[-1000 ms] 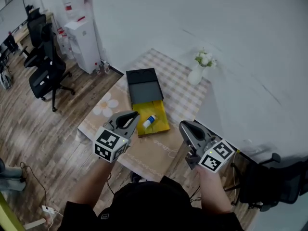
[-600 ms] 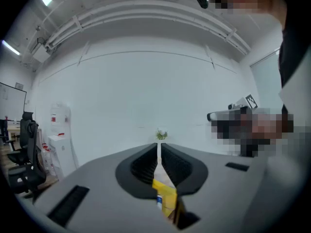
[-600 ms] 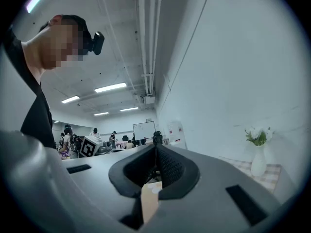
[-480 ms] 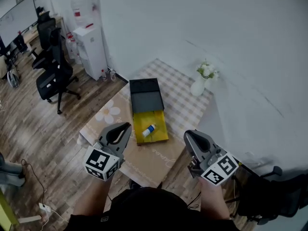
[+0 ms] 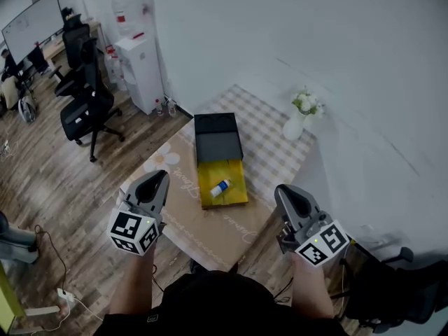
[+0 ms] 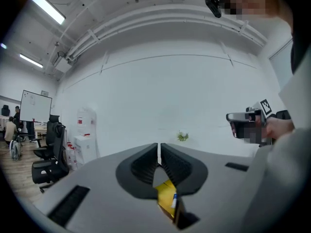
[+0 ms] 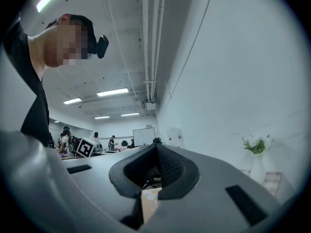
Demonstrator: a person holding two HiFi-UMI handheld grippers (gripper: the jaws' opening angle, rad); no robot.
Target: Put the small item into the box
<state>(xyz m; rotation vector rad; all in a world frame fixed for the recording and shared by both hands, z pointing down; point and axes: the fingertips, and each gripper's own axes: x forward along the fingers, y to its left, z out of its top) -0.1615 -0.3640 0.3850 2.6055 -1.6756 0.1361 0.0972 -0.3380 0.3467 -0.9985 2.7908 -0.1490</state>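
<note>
A box lies on the table in the head view, its black lid (image 5: 218, 137) folded back and its yellow tray (image 5: 234, 193) facing up. A small white and blue bottle (image 5: 220, 187) lies inside the tray. My left gripper (image 5: 159, 178) hovers over the table's left corner, shut and holding nothing, well left of the box. My right gripper (image 5: 285, 190) is off the table's right edge, also shut and holding nothing. The left gripper view shows closed jaws (image 6: 159, 150) with the yellow tray (image 6: 166, 198) beneath them. In the right gripper view the jaws (image 7: 155, 150) meet with nothing between.
A white vase of flowers (image 5: 297, 121) stands at the table's far right corner, against the wall. A water dispenser (image 5: 143, 68) and office chairs (image 5: 87, 107) stand on the wood floor to the left. The tablecloth (image 5: 210, 233) covers the table.
My left gripper has drawn back from beside the box toward the table's left corner. The right gripper has shifted only slightly. The bottle stays in the tray.
</note>
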